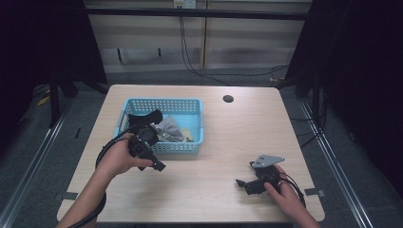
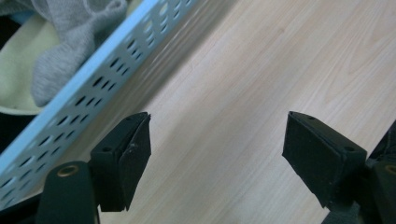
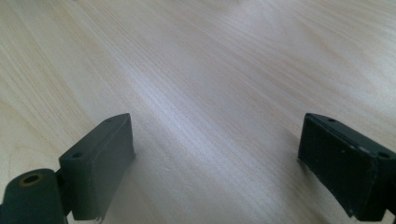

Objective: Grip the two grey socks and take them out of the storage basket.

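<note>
The surface (image 1: 214, 142) carries a blue basket (image 1: 164, 147) of clothes, a grey garment (image 1: 170, 129) topmost. The left tool (image 1: 151, 160) hovers just outside its near wall, jaws apart and empty. The right tool (image 1: 247, 184) idles well away, jaws likewise apart. Risk: the left tool snags the perforated wall and drags the basket.

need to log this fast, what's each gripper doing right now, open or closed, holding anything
Left gripper: jaws open, holding nothing, beside the blue basket.
Right gripper: jaws open, holding nothing, over bare table.
</note>
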